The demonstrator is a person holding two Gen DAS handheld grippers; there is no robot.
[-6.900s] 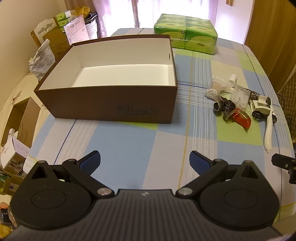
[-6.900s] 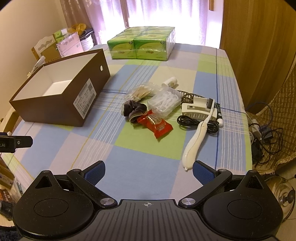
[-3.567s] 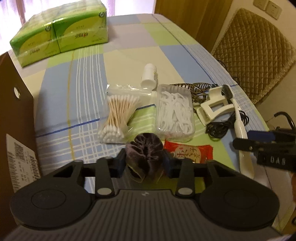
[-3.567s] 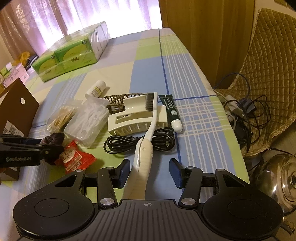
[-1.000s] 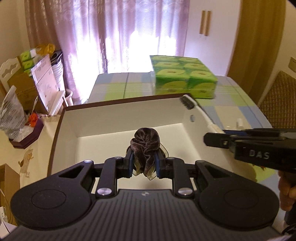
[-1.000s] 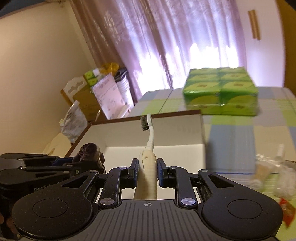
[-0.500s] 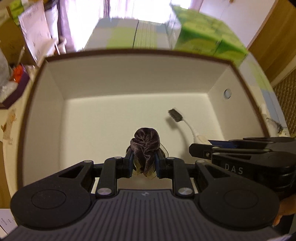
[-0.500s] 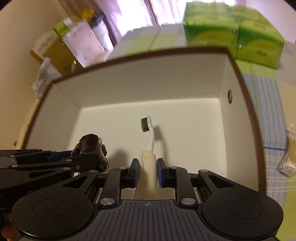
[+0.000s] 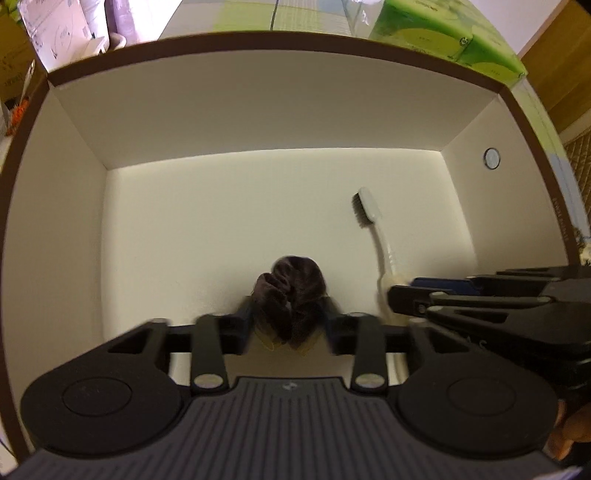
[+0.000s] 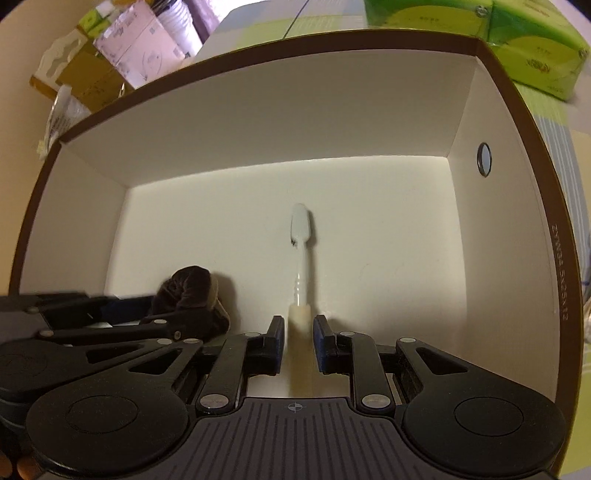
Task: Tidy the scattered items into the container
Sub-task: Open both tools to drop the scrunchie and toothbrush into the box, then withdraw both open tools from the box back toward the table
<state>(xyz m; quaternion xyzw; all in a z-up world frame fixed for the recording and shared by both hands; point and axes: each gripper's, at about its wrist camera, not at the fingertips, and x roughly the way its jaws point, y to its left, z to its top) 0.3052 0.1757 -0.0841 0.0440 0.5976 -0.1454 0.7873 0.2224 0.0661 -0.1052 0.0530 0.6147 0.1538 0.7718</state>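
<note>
The dark brown scrunchie sits low inside the box, near its front wall and just above the white floor. My left tongs flank it; their edges are motion-blurred, so I cannot tell whether they pinch it or have parted. In the right wrist view the scrunchie shows at the left, with the left tongs reaching in from the side.

The white toothbrush is to the right of the scrunchie, handle towards me and head pointing at the far wall. From the right wrist view its head shows its back, the bristles turned away. My right tongs are spread a little, with a narrow gap showing on each side of the cream handle, so they do not squeeze it. In the left wrist view the toothbrush runs up from the right tongs, bristles facing left.

The box is brown outside and white inside, with a round hole ringed in metal in its right wall. Both tools are lowered within its walls.

Behind the box on the checked table stands a green pack of tissues; the same tissues show at the top right of the left view. Cardboard cartons are piled off to the left, beyond the table.
</note>
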